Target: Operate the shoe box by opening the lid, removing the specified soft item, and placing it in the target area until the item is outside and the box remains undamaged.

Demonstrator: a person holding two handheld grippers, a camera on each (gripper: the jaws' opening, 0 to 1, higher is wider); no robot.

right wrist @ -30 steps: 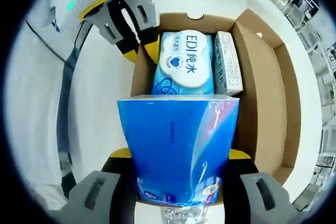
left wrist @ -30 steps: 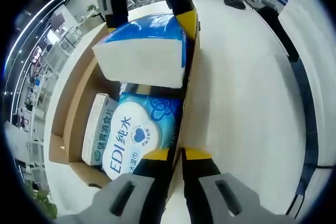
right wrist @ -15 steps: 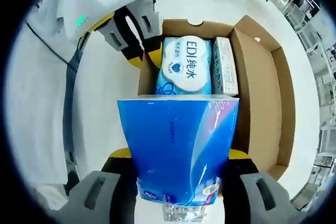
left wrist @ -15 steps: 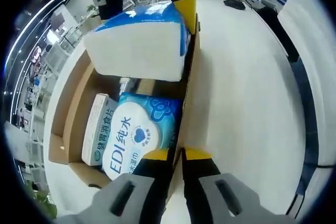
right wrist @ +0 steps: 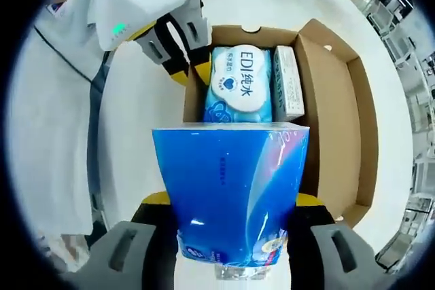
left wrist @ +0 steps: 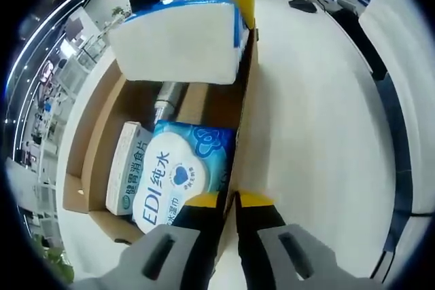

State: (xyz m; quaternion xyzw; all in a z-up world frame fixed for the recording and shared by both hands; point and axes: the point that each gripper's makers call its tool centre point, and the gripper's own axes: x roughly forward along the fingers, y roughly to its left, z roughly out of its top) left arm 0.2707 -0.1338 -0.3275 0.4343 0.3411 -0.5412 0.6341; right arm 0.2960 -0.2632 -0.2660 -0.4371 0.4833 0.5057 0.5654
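Gripping the blue tissue pack (right wrist: 230,195) by its two sides, the right gripper (right wrist: 230,236) holds it up above the near end of the open shoe box (right wrist: 340,120), clear of the cardboard walls. Behind it in the box lie a wet-wipes pack (right wrist: 238,86) and a slim white carton (right wrist: 288,83), side by side. The left gripper (left wrist: 228,202) has its fingers (left wrist: 255,202) closed on the box's side wall. White surface (left wrist: 319,120) spreads open around the box, with desks and plants far off.
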